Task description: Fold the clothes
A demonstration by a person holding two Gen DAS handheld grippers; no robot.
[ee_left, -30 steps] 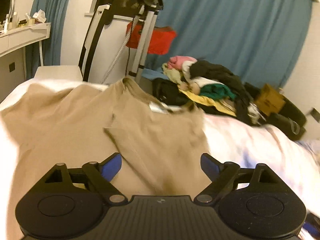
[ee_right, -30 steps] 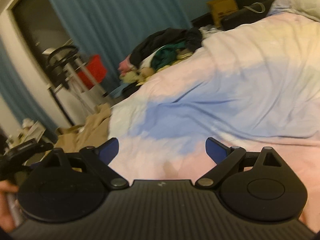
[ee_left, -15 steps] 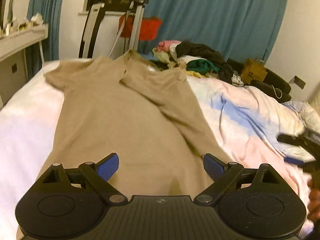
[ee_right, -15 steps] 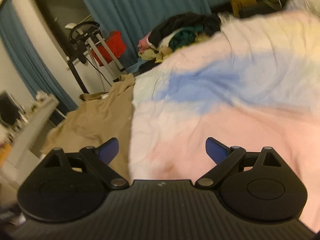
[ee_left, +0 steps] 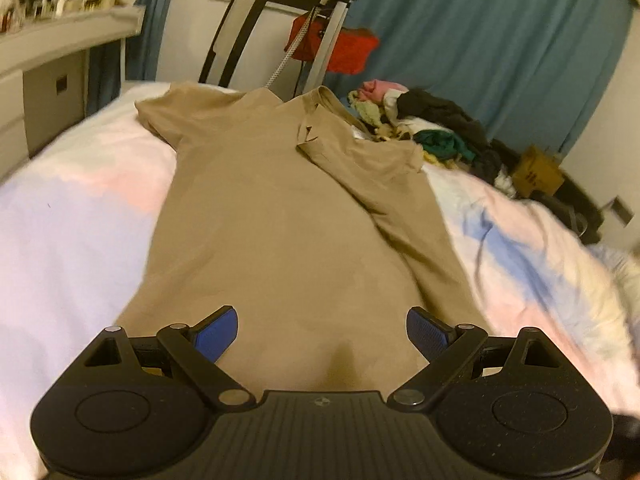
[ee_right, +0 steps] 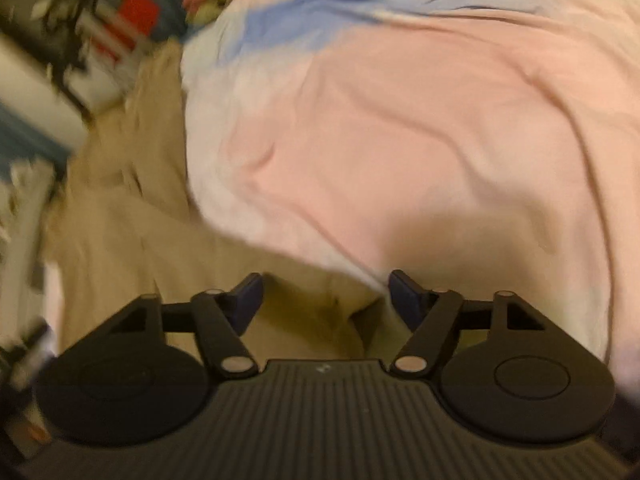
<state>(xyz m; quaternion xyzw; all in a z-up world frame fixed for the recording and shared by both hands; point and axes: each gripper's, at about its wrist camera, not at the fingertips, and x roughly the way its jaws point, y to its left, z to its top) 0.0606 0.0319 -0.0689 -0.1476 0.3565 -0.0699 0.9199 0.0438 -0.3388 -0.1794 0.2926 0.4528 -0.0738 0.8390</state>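
A tan T-shirt (ee_left: 280,216) lies spread lengthwise on the bed, collar at the far end, its right sleeve side folded in over the body. My left gripper (ee_left: 322,334) is open and empty above the shirt's near hem. In the right wrist view, which is blurred, my right gripper (ee_right: 326,300) is open and empty over the shirt's (ee_right: 132,236) near right hem edge, where it meets the duvet.
The bed has a pastel pink, blue and white duvet (ee_left: 540,264) (ee_right: 420,120). A pile of mixed clothes (ee_left: 424,124) lies at the far right of the bed. A white desk (ee_left: 60,60) stands left, an exercise machine (ee_left: 280,20) and blue curtains (ee_left: 500,40) behind.
My left gripper has pulled back toward the shirt's hem, so the whole shirt shows. My right gripper has swung down and left from the bare duvet to the shirt's near right edge.
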